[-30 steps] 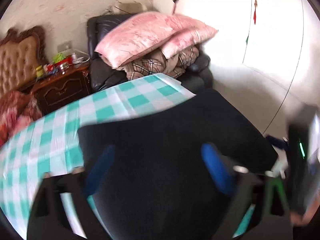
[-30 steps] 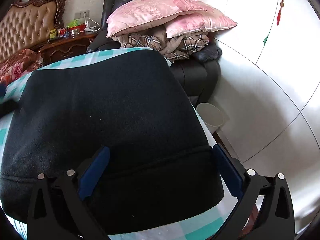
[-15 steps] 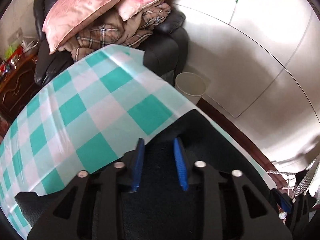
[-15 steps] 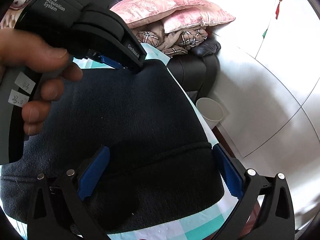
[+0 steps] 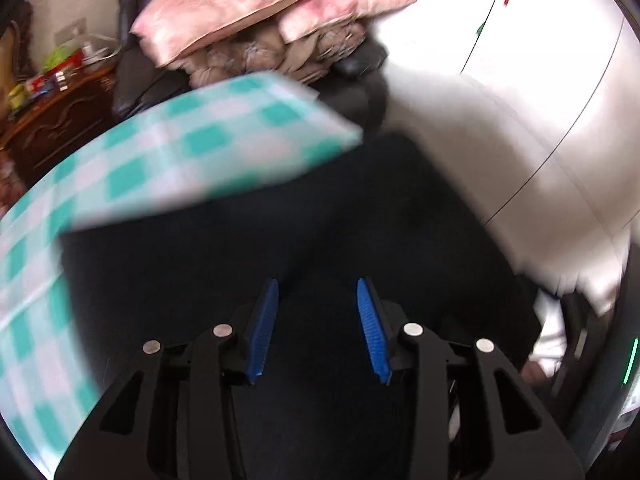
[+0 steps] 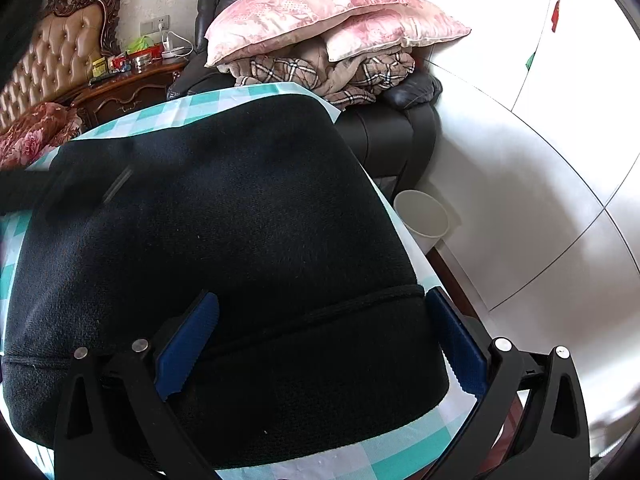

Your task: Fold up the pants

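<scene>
Dark navy pants (image 6: 240,220) lie flat on the teal-and-white checked tablecloth (image 6: 400,452), waistband towards me. My right gripper (image 6: 322,296) hangs just above the waistband near the table's right corner, jaws wide apart and nothing pinched. My left gripper (image 5: 316,284) hovers over the pants (image 5: 280,220) in a blurred view, its blue pads (image 5: 370,328) part way apart. Only dark cloth shows behind them, and I see no fold raised between them. In the right wrist view the left gripper (image 6: 60,192) is a dark smear at the pants' left side.
Behind the table stands a black armchair (image 6: 400,128) piled with pink pillows (image 6: 320,12) and a plaid blanket. A white bin (image 6: 424,216) sits on the floor to the right. At back left stands a cluttered wooden nightstand (image 6: 132,84). White cabinet doors (image 6: 560,160) line the right.
The left gripper's jaws narrowed. It swung out to the pants' far edge half a second ago, then back over the middle of the cloth. The right gripper and pants stayed put.
</scene>
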The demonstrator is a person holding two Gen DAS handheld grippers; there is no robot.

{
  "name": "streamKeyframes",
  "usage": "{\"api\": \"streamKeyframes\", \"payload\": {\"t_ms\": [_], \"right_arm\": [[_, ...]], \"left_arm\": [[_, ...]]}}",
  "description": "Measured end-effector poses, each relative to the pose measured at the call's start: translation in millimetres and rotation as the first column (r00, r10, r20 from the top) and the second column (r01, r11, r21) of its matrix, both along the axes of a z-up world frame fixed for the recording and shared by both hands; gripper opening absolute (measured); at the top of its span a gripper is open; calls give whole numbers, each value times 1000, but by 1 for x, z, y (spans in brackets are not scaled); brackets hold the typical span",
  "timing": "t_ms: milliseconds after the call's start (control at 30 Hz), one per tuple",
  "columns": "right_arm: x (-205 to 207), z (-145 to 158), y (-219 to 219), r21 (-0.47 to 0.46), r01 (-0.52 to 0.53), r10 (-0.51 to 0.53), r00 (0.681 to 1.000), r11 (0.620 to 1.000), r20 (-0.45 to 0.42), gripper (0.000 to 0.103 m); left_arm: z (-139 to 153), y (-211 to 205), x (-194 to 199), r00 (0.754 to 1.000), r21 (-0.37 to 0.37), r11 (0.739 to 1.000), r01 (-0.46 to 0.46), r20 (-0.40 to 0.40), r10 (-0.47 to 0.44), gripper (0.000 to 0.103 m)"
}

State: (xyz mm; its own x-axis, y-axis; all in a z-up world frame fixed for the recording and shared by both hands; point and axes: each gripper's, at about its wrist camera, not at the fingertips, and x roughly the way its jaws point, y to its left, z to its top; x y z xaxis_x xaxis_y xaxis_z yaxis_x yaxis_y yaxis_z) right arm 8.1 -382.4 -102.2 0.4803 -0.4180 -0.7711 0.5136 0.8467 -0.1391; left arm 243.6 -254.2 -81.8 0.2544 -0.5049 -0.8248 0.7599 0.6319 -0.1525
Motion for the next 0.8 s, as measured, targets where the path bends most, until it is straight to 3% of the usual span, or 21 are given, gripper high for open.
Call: {"api": "streamKeyframes", "payload": {"t_ms": [167, 300, 367, 433, 467, 533, 667, 733, 800], "right_arm": [[0, -1, 1, -6, -1, 1, 1000, 1000, 1, 99], [2, 0, 5, -31, -10, 10, 1000, 999, 11, 99], [-1, 4, 2, -1, 16, -16, 1000, 1000, 23, 98], [-12, 13, 0, 58, 48, -51, 998, 997, 36, 98], [-17, 18, 1, 70, 58, -61, 997, 996, 40, 98], [-30, 33, 8, 50, 85, -87, 995, 995, 41, 98], [-57, 62, 29, -2, 100, -100, 993, 995, 55, 98], [-72, 75, 37, 9, 106, -107, 992, 994, 74, 98], [-83, 83, 44, 2, 110, -110, 991, 994, 79, 98]], "left_arm": [[-7, 49, -70, 986, 63, 998, 4, 163, -14, 46], [-8, 59, -93, 966, 71, 997, -32, 259, 12, 46], [-1, 67, -95, 971, 16, 998, -68, 233, 62, 46], [10, 76, -101, 982, -51, 997, -59, 177, 67, 64], [19, 82, -107, 981, -74, 996, -56, 180, 69, 68], [34, 90, -119, 974, -91, 993, -71, 210, 89, 79], [52, 105, -128, 969, -126, 985, -120, 200, 144, 87], [61, 111, -132, 958, -117, 978, -172, 213, 194, 101], [66, 114, -136, 953, -106, 975, -198, 214, 216, 101]]}}
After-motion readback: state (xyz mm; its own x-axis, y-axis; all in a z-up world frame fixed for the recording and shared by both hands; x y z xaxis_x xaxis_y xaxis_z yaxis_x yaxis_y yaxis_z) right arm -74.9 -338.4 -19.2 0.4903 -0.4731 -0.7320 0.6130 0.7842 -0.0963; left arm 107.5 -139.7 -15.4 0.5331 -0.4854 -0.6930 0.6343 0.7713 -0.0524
